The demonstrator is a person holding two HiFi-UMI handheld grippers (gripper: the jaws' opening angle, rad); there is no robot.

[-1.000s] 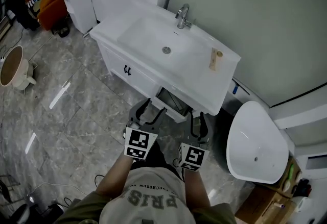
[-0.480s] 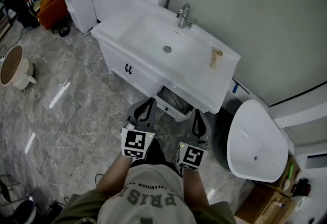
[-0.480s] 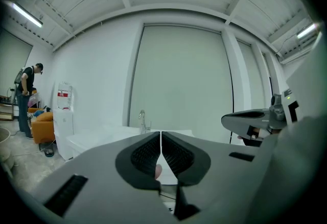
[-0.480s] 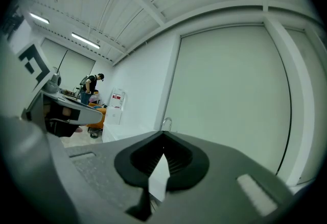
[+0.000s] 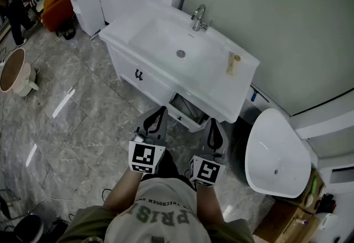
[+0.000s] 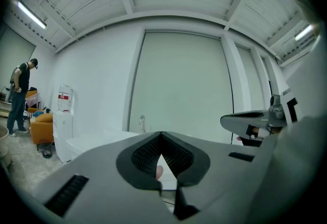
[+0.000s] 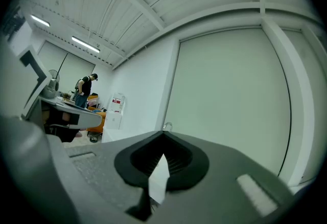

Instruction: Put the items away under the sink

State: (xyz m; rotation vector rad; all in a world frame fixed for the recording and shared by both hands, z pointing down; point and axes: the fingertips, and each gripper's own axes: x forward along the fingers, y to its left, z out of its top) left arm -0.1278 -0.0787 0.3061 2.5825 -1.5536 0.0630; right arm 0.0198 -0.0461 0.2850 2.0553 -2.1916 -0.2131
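place: bathroom corner | cues: white sink (image 5: 160,37), faucet (image 5: 198,17), marble floor (image 5: 83,114)

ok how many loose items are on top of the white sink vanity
1: a tan oblong item lies on the white vanity countertop at its right end, beside the basin. Nothing else loose shows there.

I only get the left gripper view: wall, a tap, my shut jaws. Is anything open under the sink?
Observer: Yes. The head view shows an open compartment below the counter, just ahead of the left gripper.
Operator: Is anything on the counter to put away?
Observer: One thing: a slim tan object lies right of the basin, near the counter's right end.
Operator: Is the right gripper carrying anything?
Observer: No. The right gripper has its jaws together with nothing between them.
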